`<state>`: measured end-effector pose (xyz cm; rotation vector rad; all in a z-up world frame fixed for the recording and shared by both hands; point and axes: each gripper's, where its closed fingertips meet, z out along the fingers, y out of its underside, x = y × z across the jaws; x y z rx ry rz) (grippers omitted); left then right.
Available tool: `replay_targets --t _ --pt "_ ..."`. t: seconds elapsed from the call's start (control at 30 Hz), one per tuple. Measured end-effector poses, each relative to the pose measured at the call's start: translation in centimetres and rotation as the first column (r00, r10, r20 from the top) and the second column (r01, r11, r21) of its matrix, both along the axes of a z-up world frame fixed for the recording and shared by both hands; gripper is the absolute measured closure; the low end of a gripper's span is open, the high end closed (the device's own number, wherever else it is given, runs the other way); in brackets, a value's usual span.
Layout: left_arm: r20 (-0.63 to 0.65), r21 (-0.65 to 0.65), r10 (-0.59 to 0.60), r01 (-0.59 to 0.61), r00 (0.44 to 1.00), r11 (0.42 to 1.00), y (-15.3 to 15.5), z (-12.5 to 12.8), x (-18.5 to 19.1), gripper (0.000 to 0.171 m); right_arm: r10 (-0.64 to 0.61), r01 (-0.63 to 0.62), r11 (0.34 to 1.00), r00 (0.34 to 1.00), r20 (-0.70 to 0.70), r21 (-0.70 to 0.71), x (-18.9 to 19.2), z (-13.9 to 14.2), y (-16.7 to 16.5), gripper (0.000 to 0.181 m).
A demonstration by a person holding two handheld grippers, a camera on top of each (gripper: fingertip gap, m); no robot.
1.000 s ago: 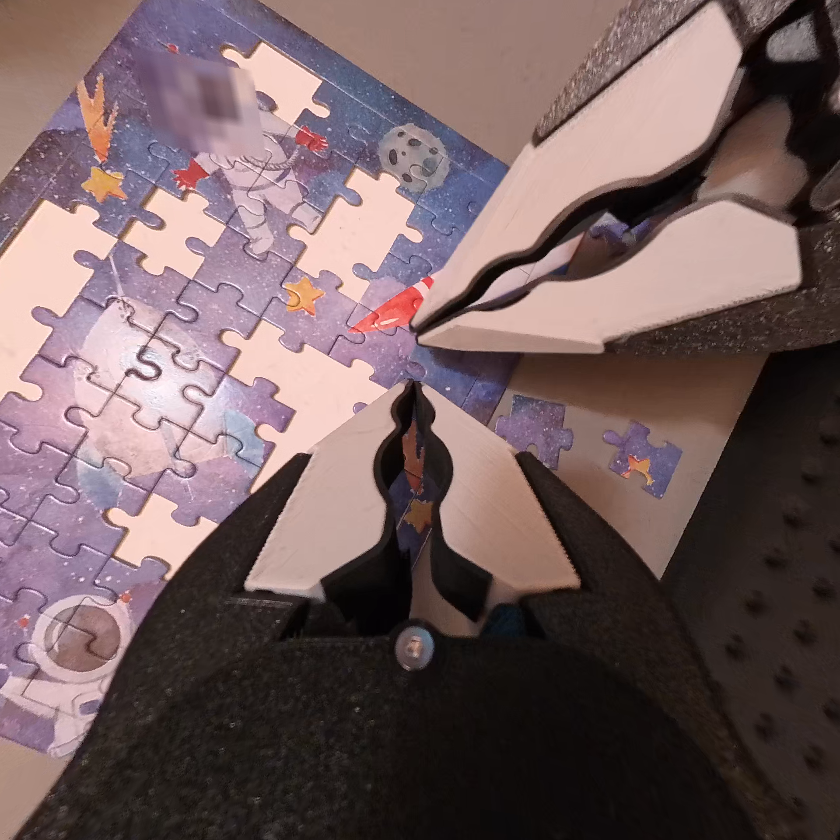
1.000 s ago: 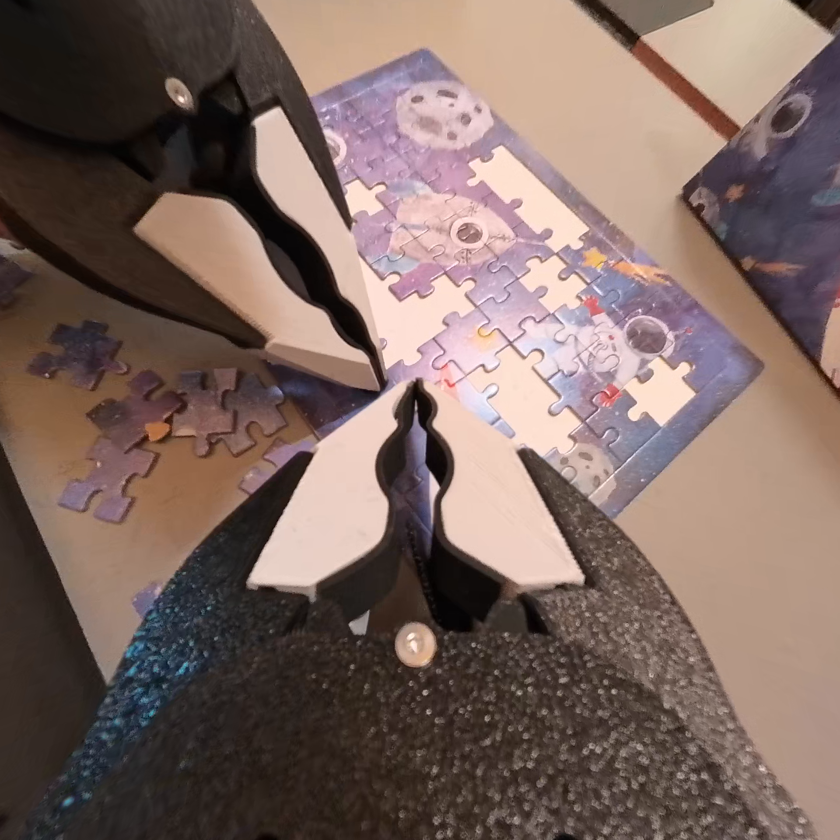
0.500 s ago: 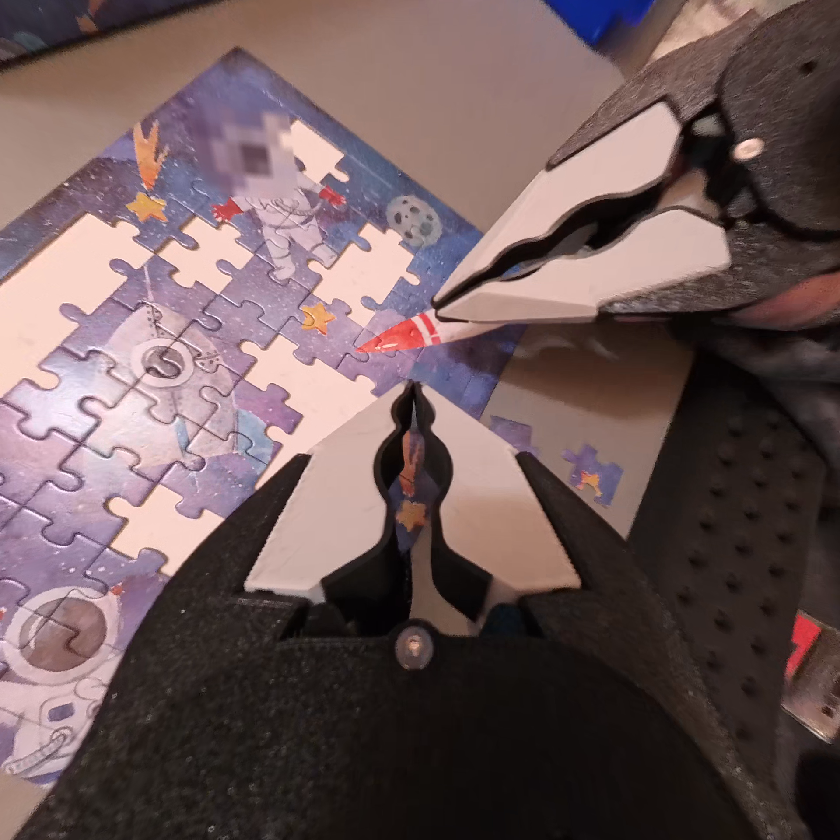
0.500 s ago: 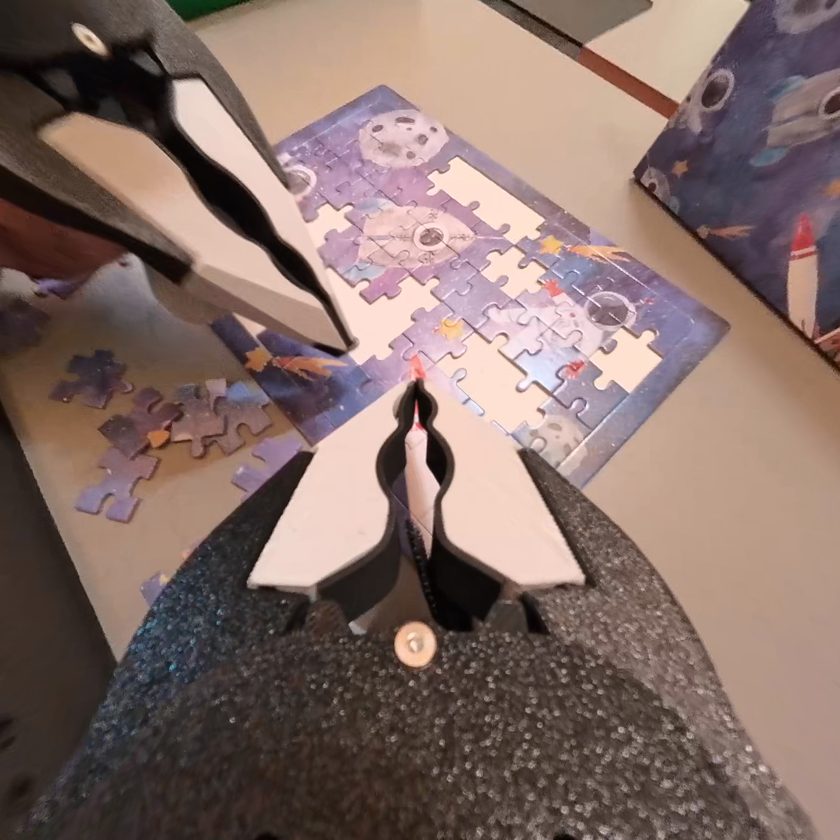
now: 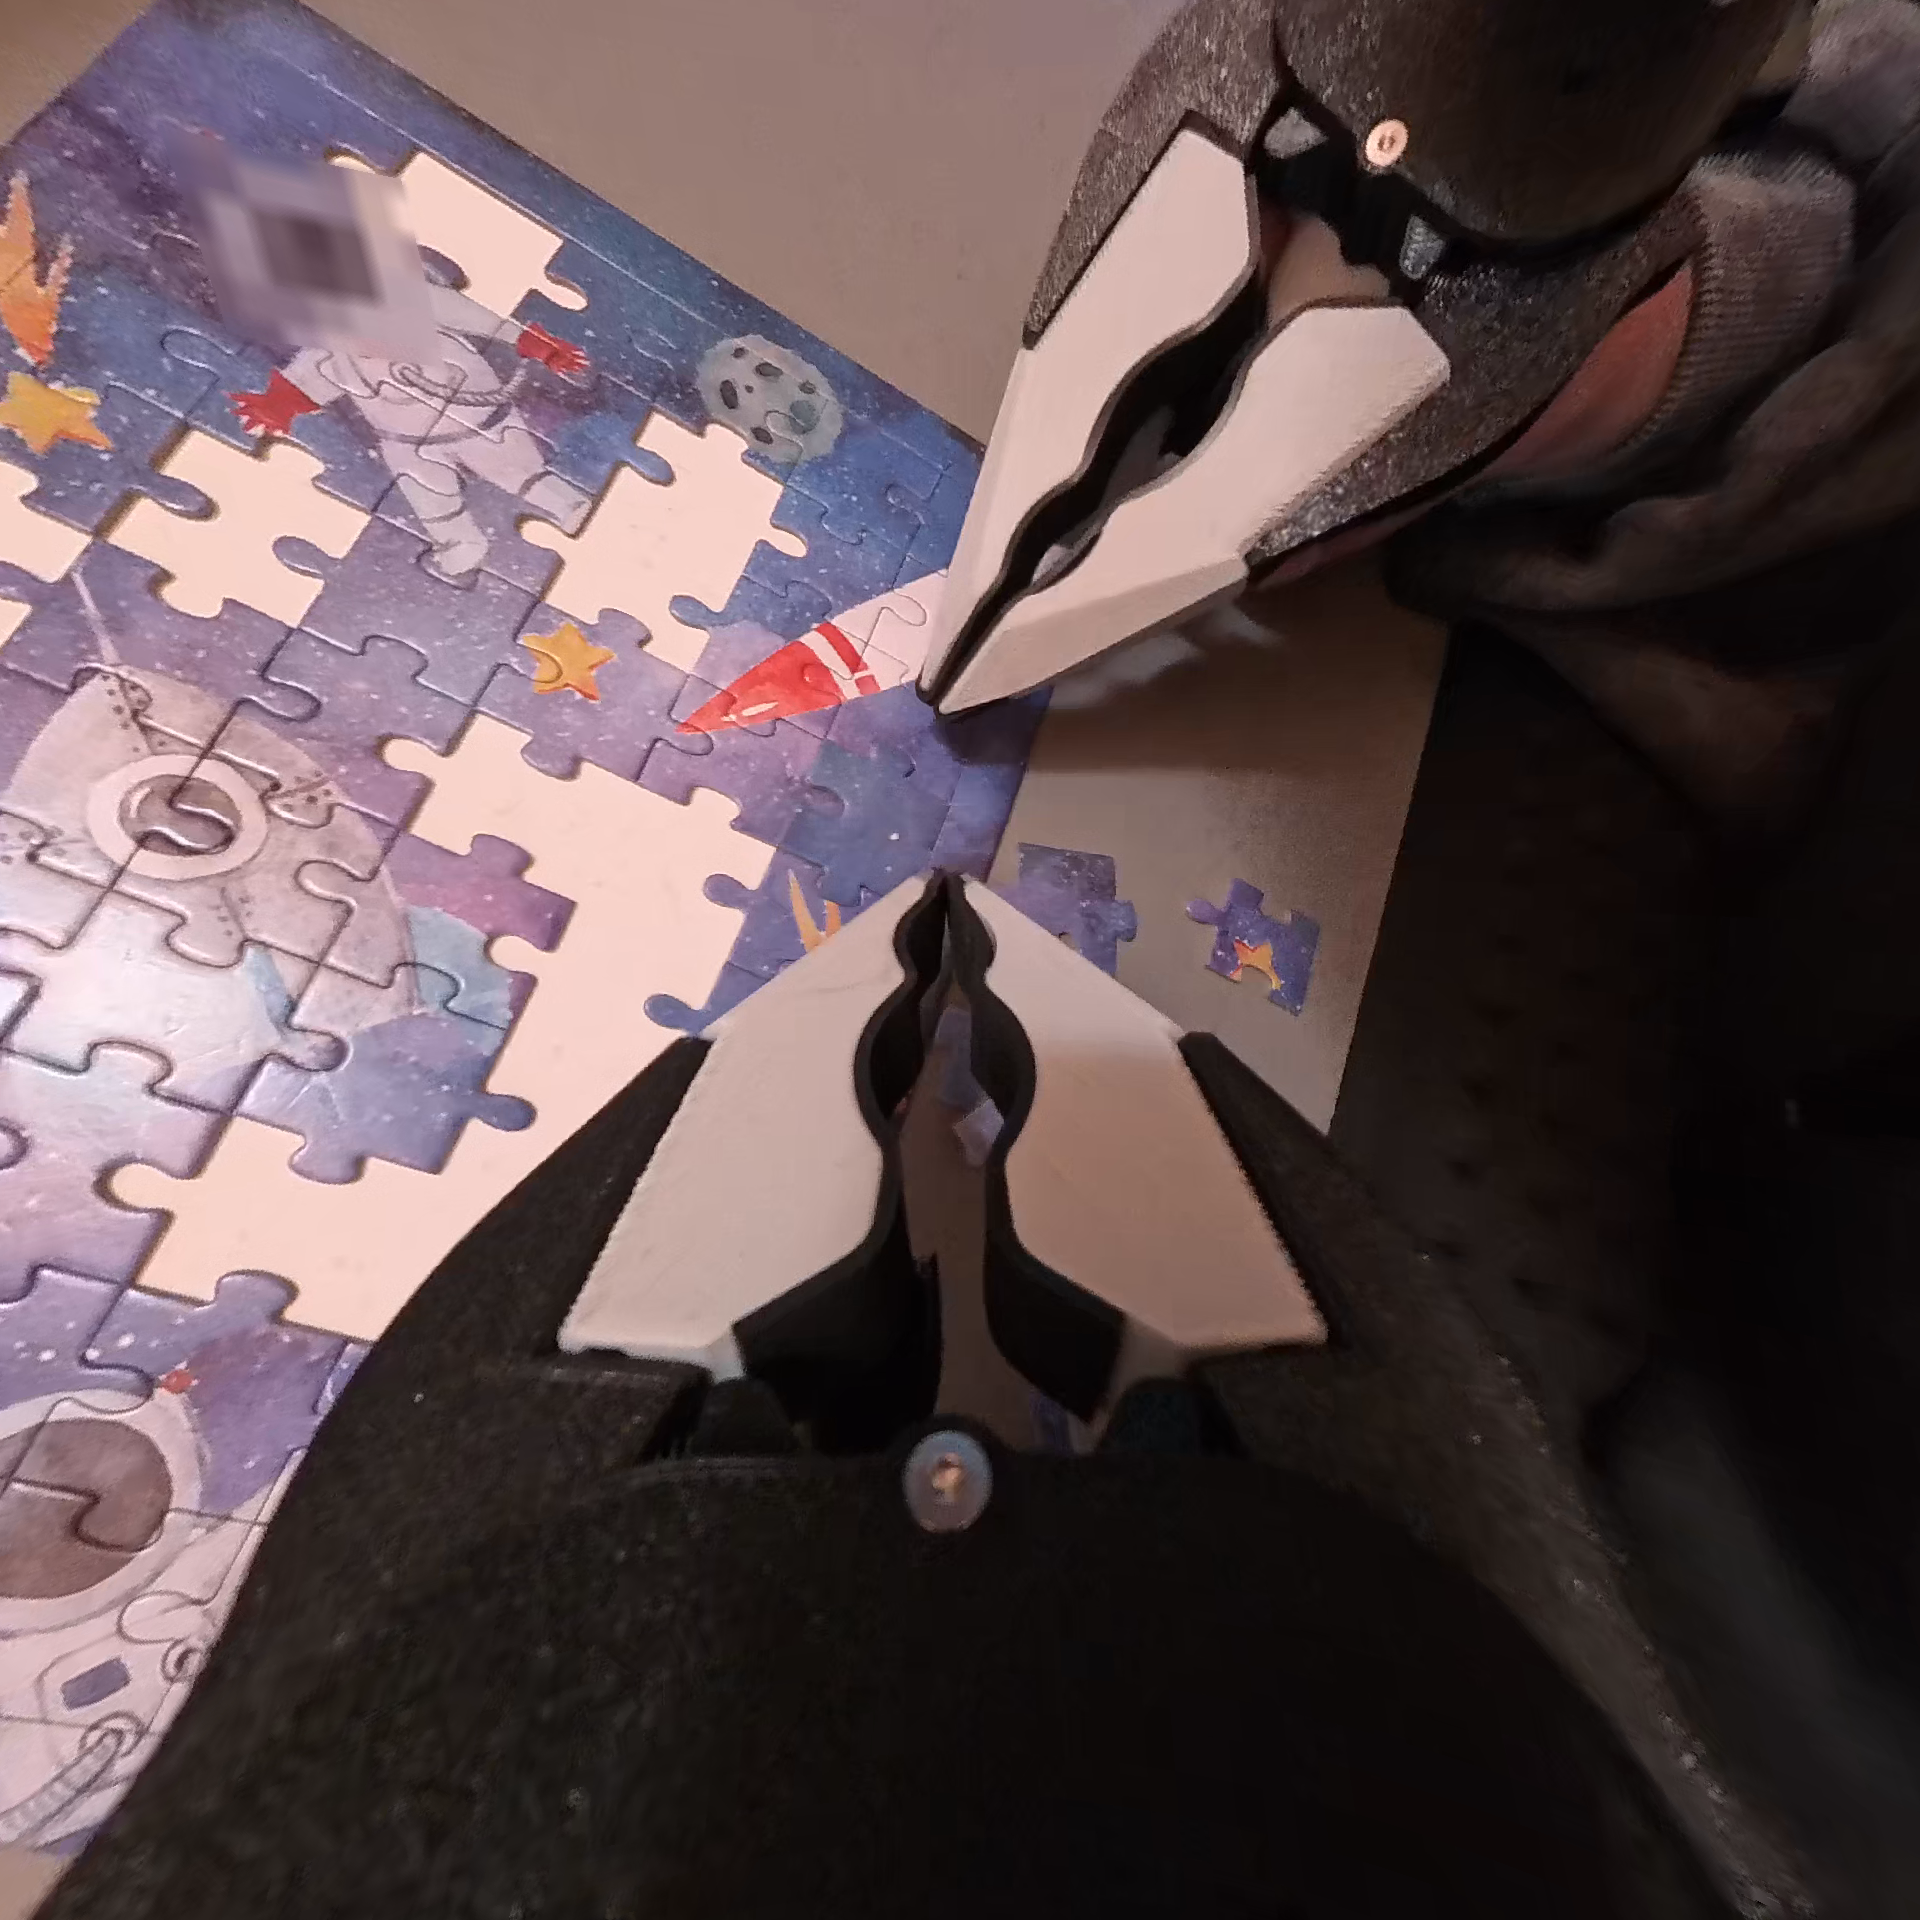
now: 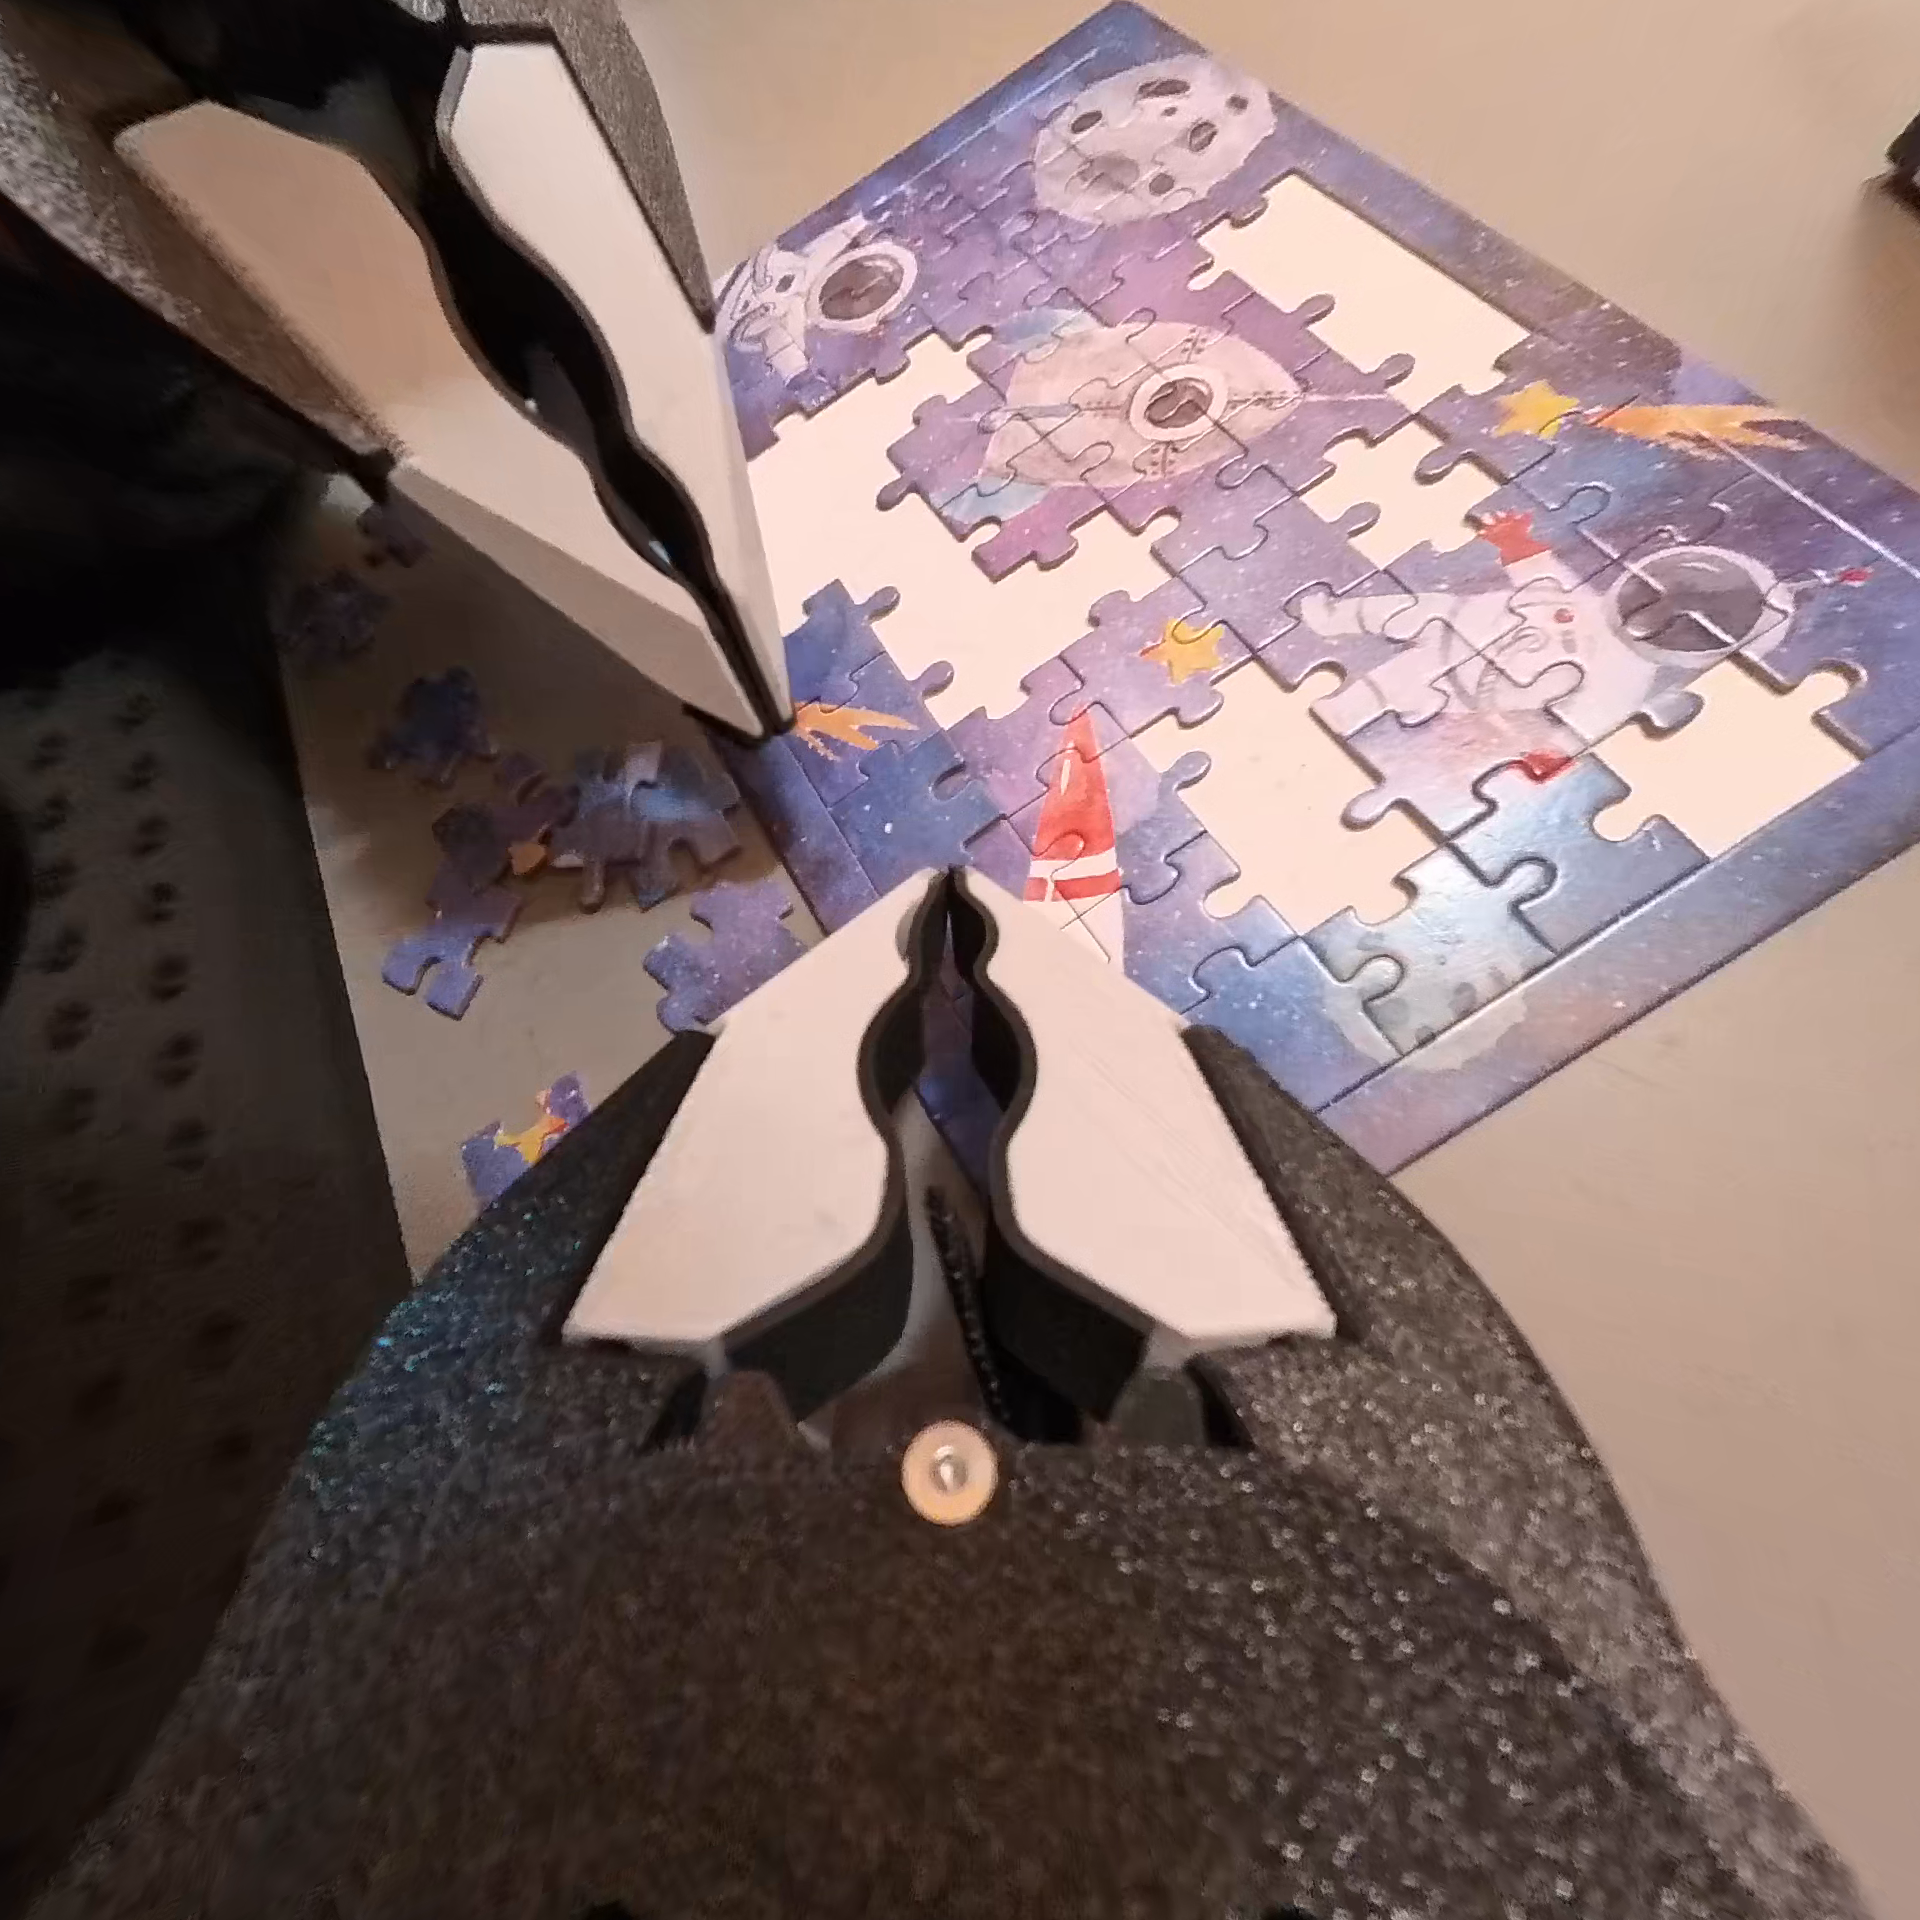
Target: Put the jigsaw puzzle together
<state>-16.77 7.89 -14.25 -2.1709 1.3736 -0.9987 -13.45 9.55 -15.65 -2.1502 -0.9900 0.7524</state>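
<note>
Half-built space jigsaw on a beige table, both tongs closed at its near corner

The puzzle [image 6: 1299,582] lies flat on the table [image 6: 1558,1299], with several white gaps among the joined pieces. The rocket piece [image 5: 800,675] and the comet piece [image 6: 842,719] sit seated near the corner. The left tongs [image 5: 945,883] are pinched together with nothing visibly held, tips at the puzzle's corner edge by the comet. The right tongs [image 6: 948,881] are likewise pinched together and appear empty, tips at the rocket's tail. Loose pieces [image 6: 582,821] lie scattered on the table just beside the puzzle; one with a star [image 5: 1257,956] lies apart.
</note>
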Motion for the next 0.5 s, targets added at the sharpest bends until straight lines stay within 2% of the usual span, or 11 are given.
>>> replay_targets --t 0.17,0.27,0.37,0.5 --pt "-0.008 -0.036 0.034 -0.035 0.999 0.999 0.7 -0.6 -0.5 0.171 0.009 -0.010 1.000 0.998 -0.058 -0.010 -0.3 0.8 -0.2 0.181" --pt "-0.026 -0.037 0.063 -0.064 0.998 0.997 1.3 -0.9 -0.9 0.171 0.003 -0.002 1.000 1.000 -0.023 0.029 -0.3 0.6 0.0 0.181" --pt "-0.063 -0.046 0.093 -0.096 0.994 0.994 1.7 -1.6 -1.4 0.171 -0.005 0.004 0.998 1.000 0.020 0.069 -0.3 0.3 0.3 0.170" --pt "-0.114 -0.052 0.118 -0.124 0.987 0.991 1.9 -2.5 -1.7 0.171 0.005 -0.007 0.998 1.000 0.031 0.057 -1.2 0.1 0.6 0.150"
